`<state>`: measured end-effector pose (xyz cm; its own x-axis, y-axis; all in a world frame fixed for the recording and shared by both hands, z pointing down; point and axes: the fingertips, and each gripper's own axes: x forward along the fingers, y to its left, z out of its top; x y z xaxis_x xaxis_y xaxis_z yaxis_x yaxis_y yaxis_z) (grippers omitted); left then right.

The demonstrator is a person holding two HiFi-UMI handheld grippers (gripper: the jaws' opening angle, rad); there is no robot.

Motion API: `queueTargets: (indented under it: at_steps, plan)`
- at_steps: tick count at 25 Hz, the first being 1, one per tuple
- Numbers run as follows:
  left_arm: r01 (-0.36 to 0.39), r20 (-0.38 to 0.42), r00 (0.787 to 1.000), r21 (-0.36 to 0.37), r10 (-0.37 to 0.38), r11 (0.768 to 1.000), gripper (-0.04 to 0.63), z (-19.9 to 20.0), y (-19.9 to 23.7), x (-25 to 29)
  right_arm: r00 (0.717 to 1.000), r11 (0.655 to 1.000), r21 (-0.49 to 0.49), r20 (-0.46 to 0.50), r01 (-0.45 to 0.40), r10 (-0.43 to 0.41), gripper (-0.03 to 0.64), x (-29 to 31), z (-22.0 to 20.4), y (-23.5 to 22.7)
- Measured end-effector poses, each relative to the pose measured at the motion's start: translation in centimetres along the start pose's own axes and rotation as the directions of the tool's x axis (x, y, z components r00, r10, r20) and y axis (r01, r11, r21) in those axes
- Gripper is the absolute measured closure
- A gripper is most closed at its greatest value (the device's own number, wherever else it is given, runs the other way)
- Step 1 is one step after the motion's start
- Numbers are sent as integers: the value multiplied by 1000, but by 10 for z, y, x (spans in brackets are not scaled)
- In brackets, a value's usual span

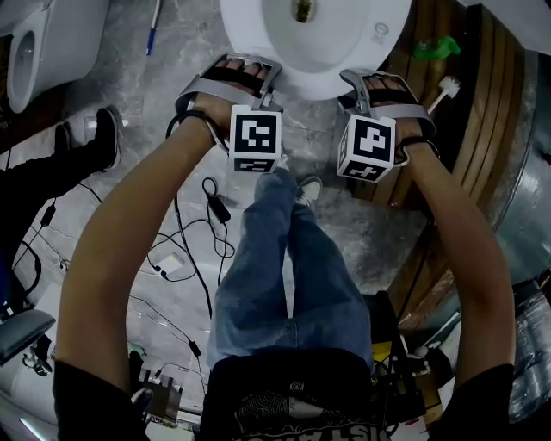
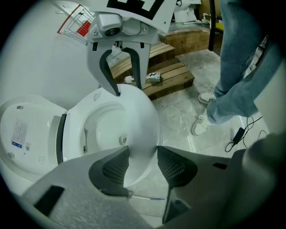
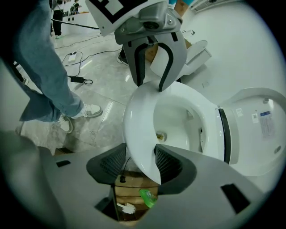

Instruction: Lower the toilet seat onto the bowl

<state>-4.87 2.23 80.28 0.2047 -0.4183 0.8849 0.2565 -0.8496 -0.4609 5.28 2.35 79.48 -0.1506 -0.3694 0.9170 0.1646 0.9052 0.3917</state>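
The white toilet seat (image 1: 258, 39) lies as a ring over the bowl (image 1: 303, 26), and its front rim runs between both pairs of jaws. My left gripper (image 1: 258, 65) holds the rim at the front left; in its own view the seat (image 2: 138, 116) fills the gap of the left gripper (image 2: 143, 163). My right gripper (image 1: 366, 82) holds the front right, where the seat (image 3: 136, 120) passes between the pads of the right gripper (image 3: 139, 163). Each gripper appears in the other's view, the right gripper (image 2: 128, 89) and the left gripper (image 3: 149, 85). The lid (image 2: 27, 134) (image 3: 259, 129) stands open behind.
A wooden pallet (image 1: 482, 129) (image 2: 165, 76) lies right of the toilet, with a toilet brush (image 1: 443, 89) and a green item (image 1: 435, 47) beside it. Cables (image 1: 198, 232) trail over the stone floor. My jeans legs (image 1: 284, 276) stand before the bowl. Another toilet (image 1: 34, 43) is far left.
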Motion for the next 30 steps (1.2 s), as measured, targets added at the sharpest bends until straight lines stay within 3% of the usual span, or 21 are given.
queueTargets:
  at_steps: [5, 10, 18, 20, 24, 30]
  plan:
    - [66, -20, 998, -9, -66, 998, 397, 1, -2, 10, 999, 998, 48, -9, -30, 31, 402, 9, 1, 0]
    - [66, 3, 998, -1, -66, 998, 397, 1, -1, 12, 999, 997, 63, -1, -35, 35, 400, 12, -3, 1]
    - [129, 29, 991, -93, -127, 987, 416, 6, -4, -5, 997, 964, 257, 48, -70, 60, 402, -13, 2, -7]
    - [139, 52, 990, -116, -134, 983, 420, 10, -5, -14, 996, 945, 317, 67, -84, 66, 411, -22, 4, -9]
    - [183, 120, 980, -233, -158, 955, 440, 21, -2, -33, 991, 880, 462, 112, -111, 67, 426, -42, 7, -14]
    - [157, 175, 980, -361, -99, 919, 459, 30, 22, -74, 988, 804, 586, 151, -102, 15, 449, -84, 13, -35]
